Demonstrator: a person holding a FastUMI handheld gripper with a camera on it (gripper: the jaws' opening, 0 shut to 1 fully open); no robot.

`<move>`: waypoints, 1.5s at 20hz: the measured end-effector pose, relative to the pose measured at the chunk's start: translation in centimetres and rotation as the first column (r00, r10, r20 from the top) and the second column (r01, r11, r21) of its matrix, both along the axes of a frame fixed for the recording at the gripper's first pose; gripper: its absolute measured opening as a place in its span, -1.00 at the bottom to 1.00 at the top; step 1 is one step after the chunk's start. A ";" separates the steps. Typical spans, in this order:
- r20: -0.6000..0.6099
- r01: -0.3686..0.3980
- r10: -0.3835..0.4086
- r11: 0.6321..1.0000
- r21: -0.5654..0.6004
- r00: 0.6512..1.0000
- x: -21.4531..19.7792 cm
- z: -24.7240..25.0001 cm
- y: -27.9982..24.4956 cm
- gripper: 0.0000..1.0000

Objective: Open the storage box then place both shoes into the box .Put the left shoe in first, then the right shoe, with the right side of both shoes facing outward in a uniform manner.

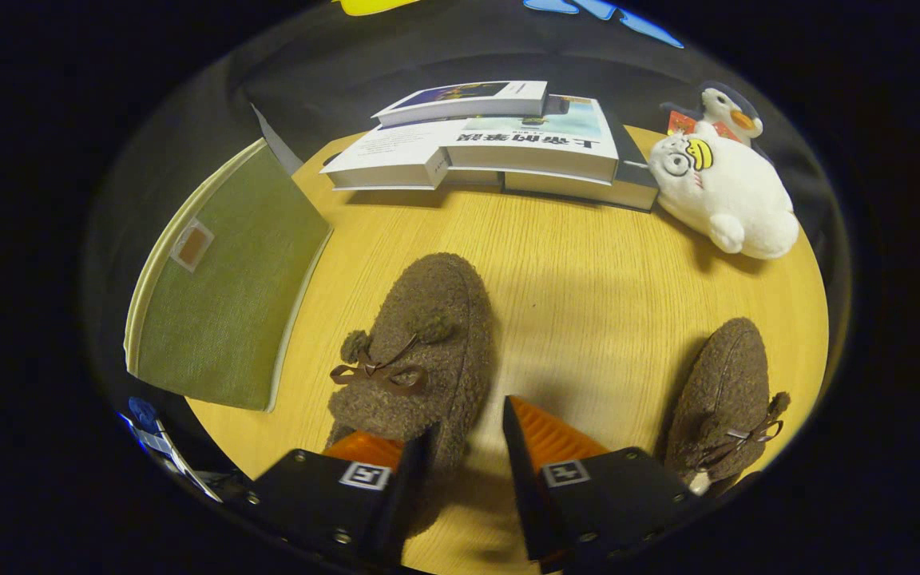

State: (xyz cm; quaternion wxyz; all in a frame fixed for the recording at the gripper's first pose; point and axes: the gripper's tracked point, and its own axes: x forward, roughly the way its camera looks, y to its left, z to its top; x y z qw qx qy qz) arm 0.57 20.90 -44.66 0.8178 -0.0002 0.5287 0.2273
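Observation:
Two brown fuzzy shoes with small bows lie on the wooden table (588, 263). The nearer shoe (420, 335) points away from me, just ahead of the fingers. My gripper (468, 419) is open and straddles this shoe's heel end: one finger lies over the shoe and the other stands just off its right side, above the table. The second shoe (727, 383) lies to the right, beyond the right finger. The green fabric storage box (228, 295) with cream edging sits left of the nearer shoe, a pale flap (275, 144) standing up at its far corner.
A stack of books (508, 140) lies along the far side of the table. To their right rest a white plush toy (723, 192) and a small penguin toy (727, 108) behind it. Bare wood lies between the two shoes.

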 end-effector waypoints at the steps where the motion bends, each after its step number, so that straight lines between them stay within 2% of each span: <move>1: 0.001 0.009 -0.009 1.000 -0.007 1.000 0.0 0.2 -0.1 -0.40; 2: 0.010 0.019 -0.019 1.000 -0.019 1.000 0.2 0.4 -0.4 -0.60; 3: 0.013 0.020 -0.019 1.000 -0.018 1.000 0.2 0.4 -0.3 -0.95; 6: 0.025 0.003 -0.002 0.999 -0.037 1.000 -0.1 1.2 -0.6 -0.96; 10: 0.033 0.024 -0.023 1.000 -0.012 0.999 0.0 3.8 -0.7 -0.96; 18: 0.099 0.050 -0.056 0.997 0.066 0.993 1.7 12.1 0.3 -0.96; 23: 0.155 0.009 -0.025 0.995 0.103 0.988 2.6 17.6 3.1 -0.97; 30: 0.165 -0.108 0.083 0.983 0.148 0.983 2.9 22.6 11.0 -0.96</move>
